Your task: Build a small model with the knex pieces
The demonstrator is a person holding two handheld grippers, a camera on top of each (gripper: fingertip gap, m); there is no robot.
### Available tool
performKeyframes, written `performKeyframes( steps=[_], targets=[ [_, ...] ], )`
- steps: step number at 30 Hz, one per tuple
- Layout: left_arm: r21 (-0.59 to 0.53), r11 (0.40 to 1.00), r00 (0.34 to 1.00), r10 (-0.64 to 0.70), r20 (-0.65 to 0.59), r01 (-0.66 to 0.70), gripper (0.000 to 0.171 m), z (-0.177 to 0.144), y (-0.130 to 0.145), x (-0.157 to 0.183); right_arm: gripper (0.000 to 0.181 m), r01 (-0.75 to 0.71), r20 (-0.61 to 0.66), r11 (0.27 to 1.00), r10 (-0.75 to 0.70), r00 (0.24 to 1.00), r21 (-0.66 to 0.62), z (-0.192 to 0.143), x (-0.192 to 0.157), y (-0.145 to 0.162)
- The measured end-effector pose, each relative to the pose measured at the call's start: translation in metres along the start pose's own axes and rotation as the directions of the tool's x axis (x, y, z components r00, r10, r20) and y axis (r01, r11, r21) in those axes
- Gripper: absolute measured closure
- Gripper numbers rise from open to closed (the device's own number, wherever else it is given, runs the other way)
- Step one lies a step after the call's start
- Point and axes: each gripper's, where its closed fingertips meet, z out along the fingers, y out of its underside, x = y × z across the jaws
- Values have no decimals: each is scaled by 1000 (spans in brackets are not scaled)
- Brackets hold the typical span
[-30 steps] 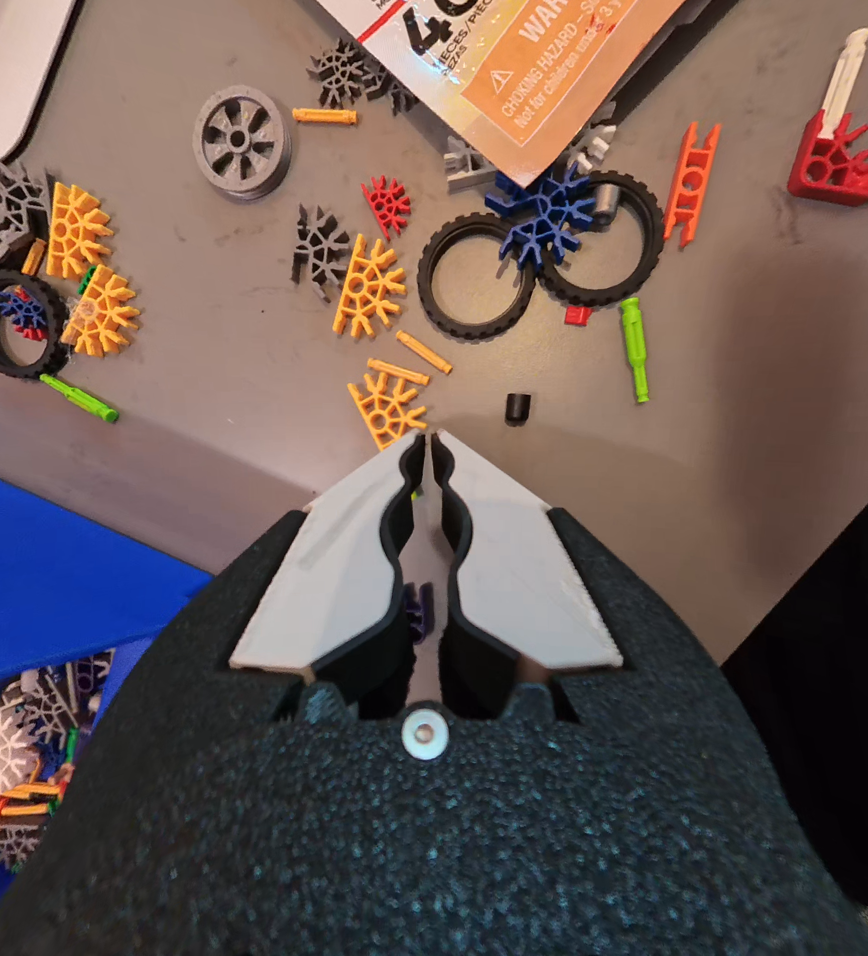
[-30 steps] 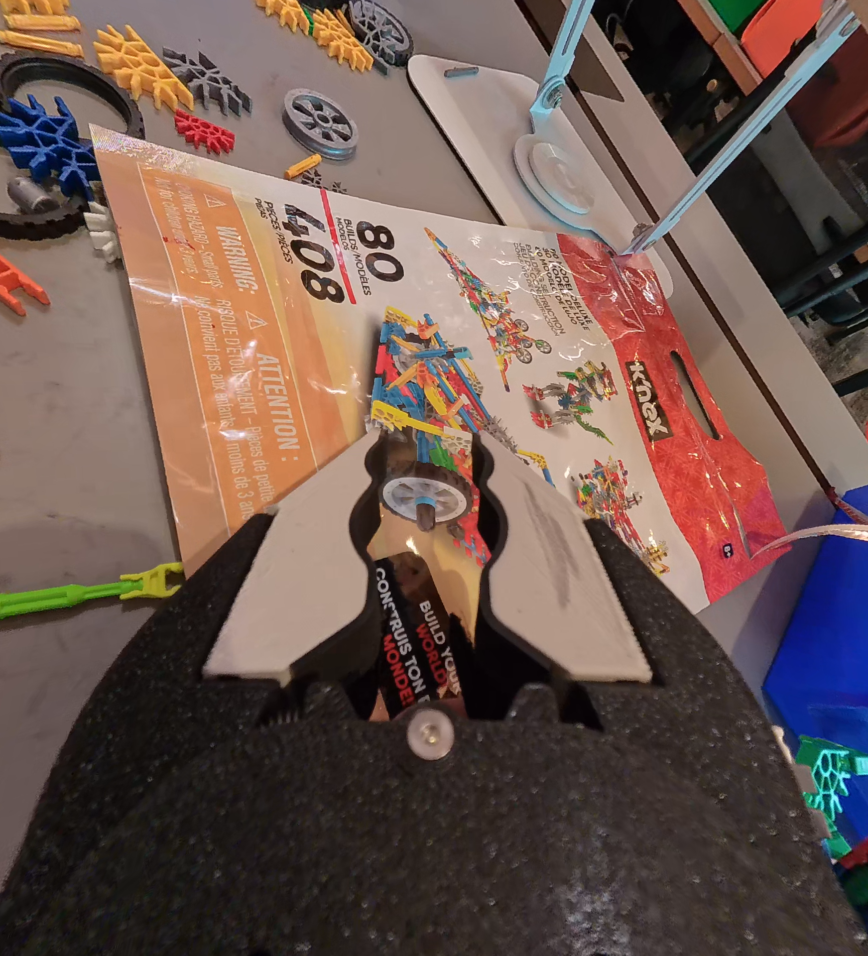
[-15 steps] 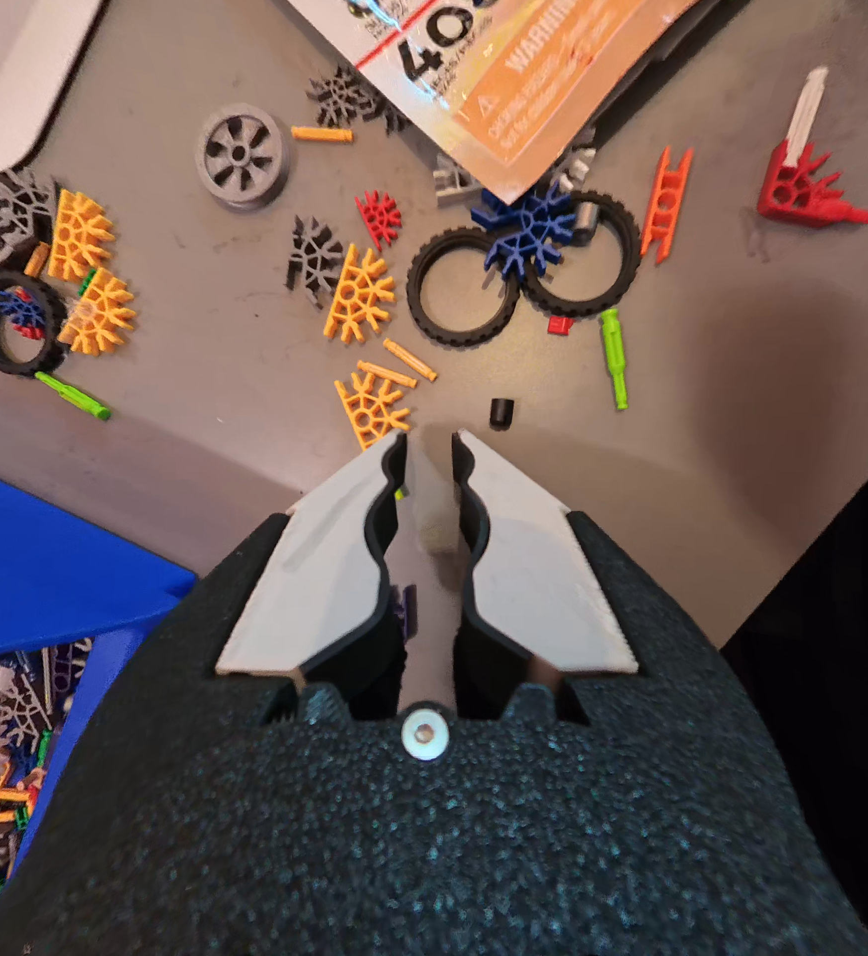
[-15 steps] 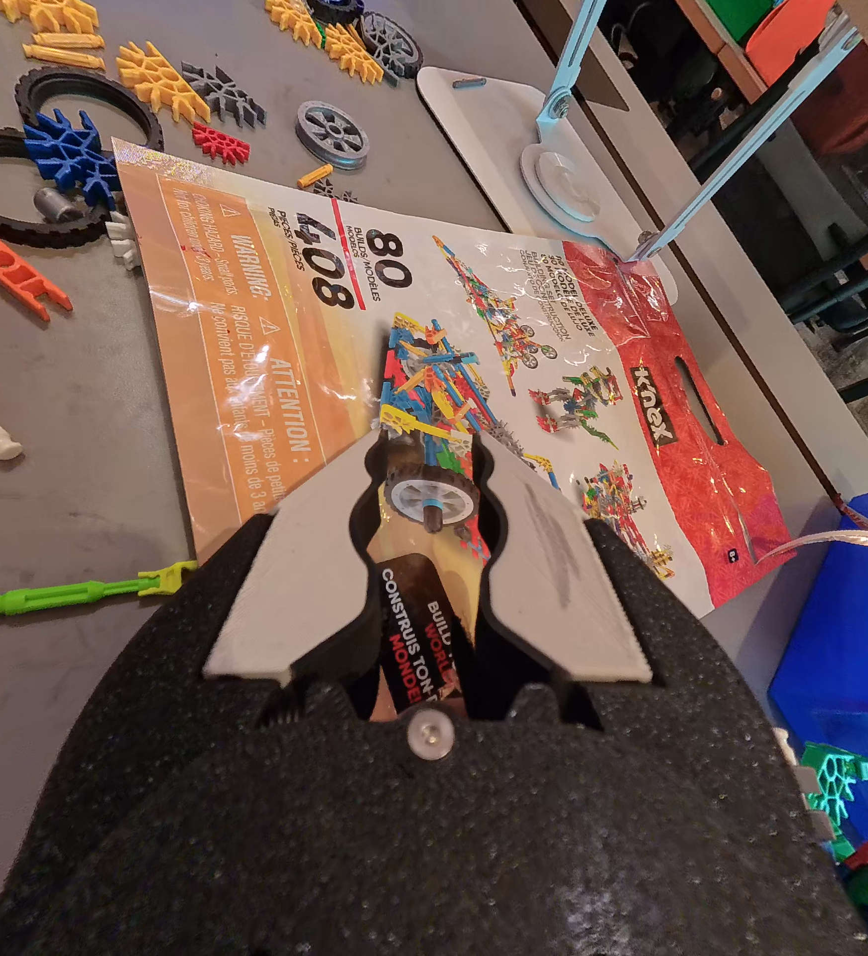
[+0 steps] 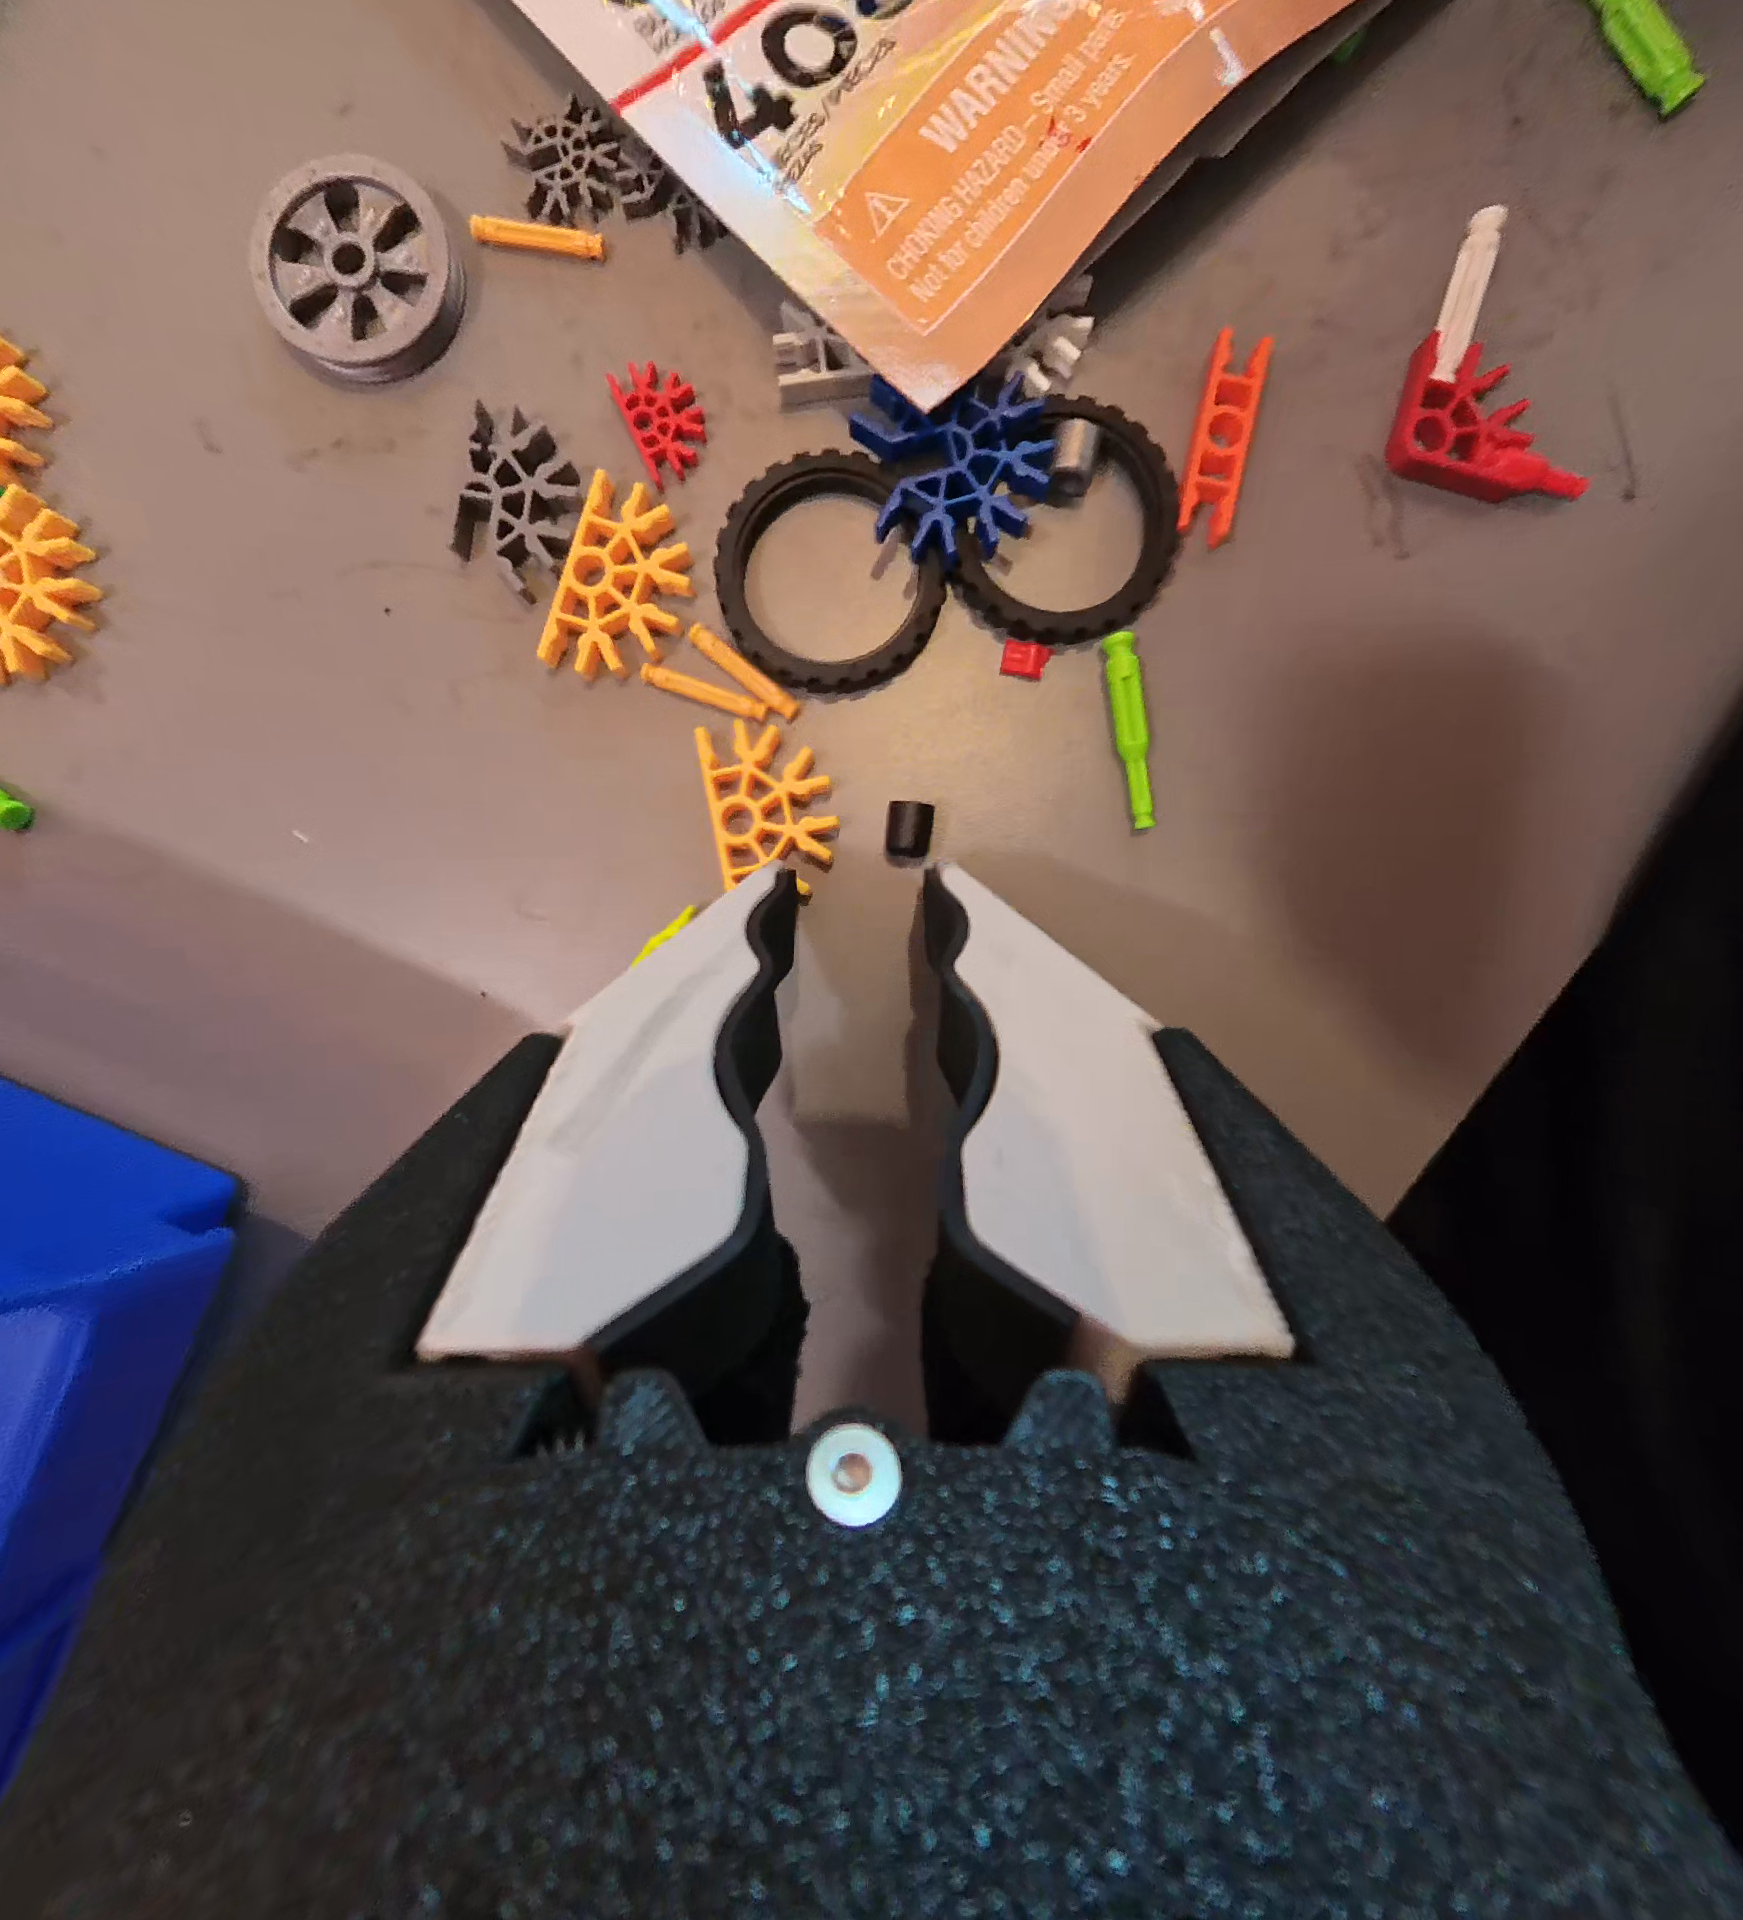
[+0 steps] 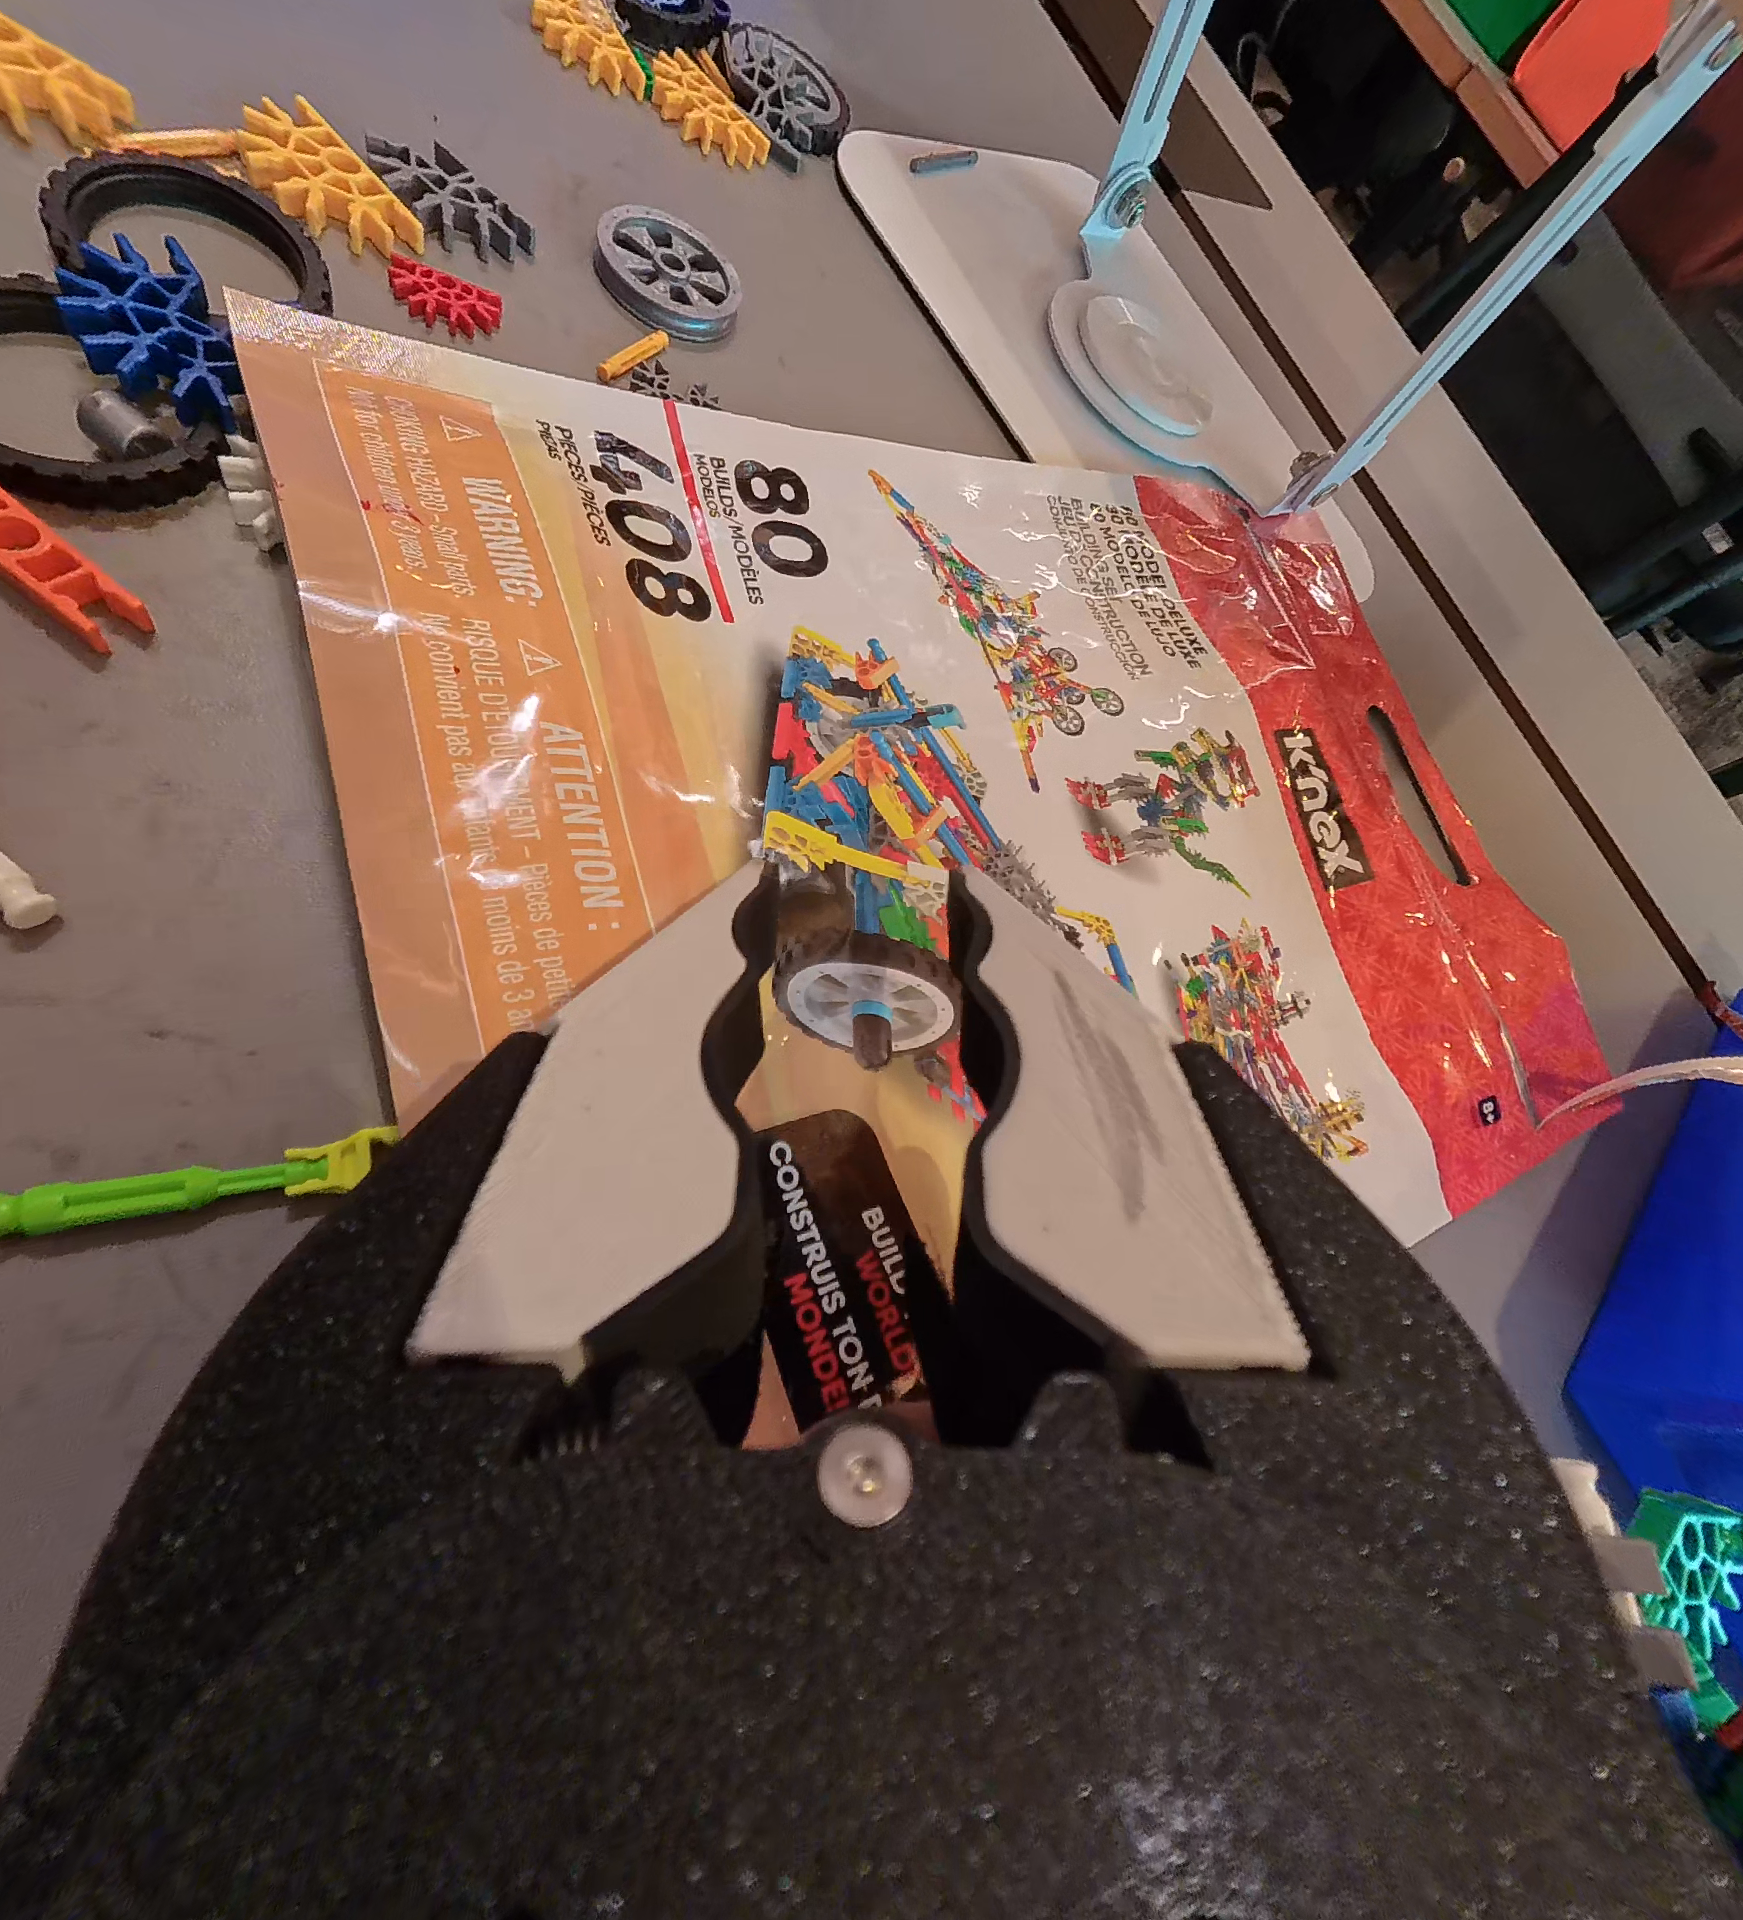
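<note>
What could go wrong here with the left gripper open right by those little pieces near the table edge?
The left gripper is open, with a tiny black cap just ahead and a yellow connector at its left fingertip; closing might catch the connector or flick the cap away. Both lie near the table edge, so a nudged piece could possibly fall off.

Right gripper: jaws slightly parted, empty, over a printed toy bag.
Beside: green rod on grey table.
</note>
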Motion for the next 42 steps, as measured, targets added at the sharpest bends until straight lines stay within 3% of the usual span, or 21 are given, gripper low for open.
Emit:
performKeyframes(
  steps=[3, 6, 17, 25, 31, 42],
  targets=[
    [58, 998, 999, -32, 2, 32, 149, -9, -5, 0, 150, 1, 1, 1000, -1, 1000, 4, -1, -1, -1],
    [53, 998, 995, -36, 88, 31, 149, -11, -1, -11, 150, 7, 2, 1000, -7, 1000, 0, 0, -1, 0],
    [50, 999, 984, -12, 178, 3, 145, -11, 6, -18, 150, 5, -1, 1000, -5, 1000, 2, -1, -1, 0],
    [25, 1000, 991, 0, 135, -4, 145, -6, 12, -6, 150, 1, -17, 1000, -1, 1000, 3, -2, 2, 0],
    [97, 995, 990, -48, 136, 35, 145, -31, 12, -10, 150, -19, -42, 1000, 20, 999, 6, -2, 9, 1],
    [85, 995, 926, -74, 371, 46, 146, -92, 46, -66, 150, -31, -57, 996, 36, 998, 79, -5, 14, -8]
  ],
)
